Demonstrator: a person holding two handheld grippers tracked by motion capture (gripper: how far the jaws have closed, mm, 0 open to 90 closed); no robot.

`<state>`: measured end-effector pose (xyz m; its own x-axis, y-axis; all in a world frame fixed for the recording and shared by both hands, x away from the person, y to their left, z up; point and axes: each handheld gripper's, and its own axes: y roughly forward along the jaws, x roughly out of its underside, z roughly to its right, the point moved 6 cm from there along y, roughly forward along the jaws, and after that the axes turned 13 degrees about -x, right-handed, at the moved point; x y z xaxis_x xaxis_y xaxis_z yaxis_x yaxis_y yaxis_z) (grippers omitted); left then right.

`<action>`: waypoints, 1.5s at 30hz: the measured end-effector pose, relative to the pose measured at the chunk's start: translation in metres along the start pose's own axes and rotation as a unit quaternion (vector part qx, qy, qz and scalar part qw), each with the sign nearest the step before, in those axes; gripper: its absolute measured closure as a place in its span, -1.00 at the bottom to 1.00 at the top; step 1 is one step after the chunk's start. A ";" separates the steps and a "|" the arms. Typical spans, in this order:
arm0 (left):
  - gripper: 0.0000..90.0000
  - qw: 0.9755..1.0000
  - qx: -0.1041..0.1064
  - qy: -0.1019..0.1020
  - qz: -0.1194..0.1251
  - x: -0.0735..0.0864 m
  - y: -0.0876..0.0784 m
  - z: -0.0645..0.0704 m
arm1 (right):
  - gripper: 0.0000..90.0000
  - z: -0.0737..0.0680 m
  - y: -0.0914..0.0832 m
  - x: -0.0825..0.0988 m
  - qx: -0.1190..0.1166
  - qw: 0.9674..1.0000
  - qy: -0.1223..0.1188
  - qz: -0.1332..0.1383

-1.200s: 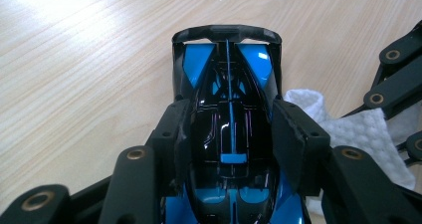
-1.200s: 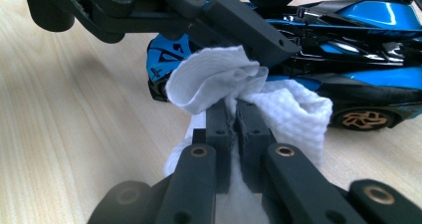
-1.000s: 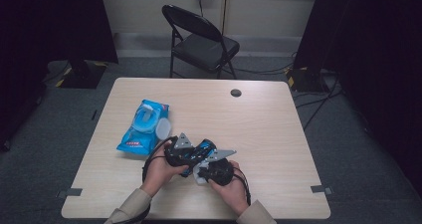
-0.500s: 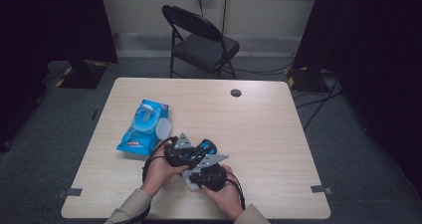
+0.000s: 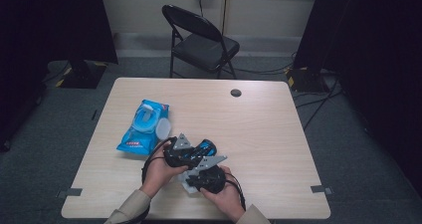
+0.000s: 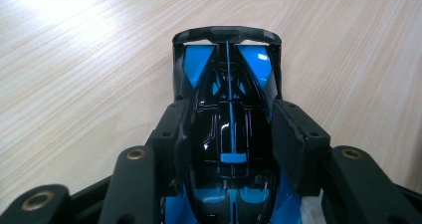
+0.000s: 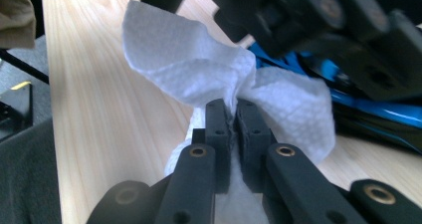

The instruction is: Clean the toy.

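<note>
My left gripper [image 6: 226, 129] has its jaws partway closed and clamped on the toy car [image 6: 229, 114], pads pressing both flanks of its glossy black-and-blue body; the car's nose points to 12 o'clock in the left gripper view, over bare table [image 6: 74, 84]. In the high view the left gripper [image 5: 180, 154] sits near the table's front edge, around 6 o'clock from table centre, and the car [image 5: 204, 148] sticks out of it toward 3 o'clock. My right gripper [image 7: 232, 122] has its jaws pinched tight on a white wipe [image 7: 199, 69], which bunches at the pads and fans out to 11 and 2 o'clock above them. In the right gripper view the wipe lies right against the car [image 7: 368, 109], at 3 o'clock of it, under the left gripper's black frame; I cannot tell if it actually touches the paint. In the high view my right gripper [image 5: 206, 176] is just at 5 o'clock of the left one, nearly touching, with a bit of wipe [image 5: 186, 180] showing at its 9 o'clock. A blue wipes pack [image 5: 144, 127] with its lid flipped open lies at 10 o'clock of my hands, near but apart. A small black disc [image 5: 236, 92] sits well off at 12 o'clock near the far edge. A folding chair [image 5: 201, 42] stands beyond the table.
</note>
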<state>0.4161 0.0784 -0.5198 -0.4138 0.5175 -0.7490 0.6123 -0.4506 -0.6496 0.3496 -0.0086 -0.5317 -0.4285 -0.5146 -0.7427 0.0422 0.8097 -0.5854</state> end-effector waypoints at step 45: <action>0.18 0.995 0.074 0.057 -0.024 0.031 -0.025 0.071 | -0.54 0.061 -0.078 -0.027 0.094 0.990 0.024 0.105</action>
<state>0.3398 0.0539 -0.5363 -0.3550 0.6168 -0.7025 0.4842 -0.5215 -0.7025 0.4130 -0.0756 -0.4859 -0.4339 -0.3229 -0.8411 0.3000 0.8285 -0.4728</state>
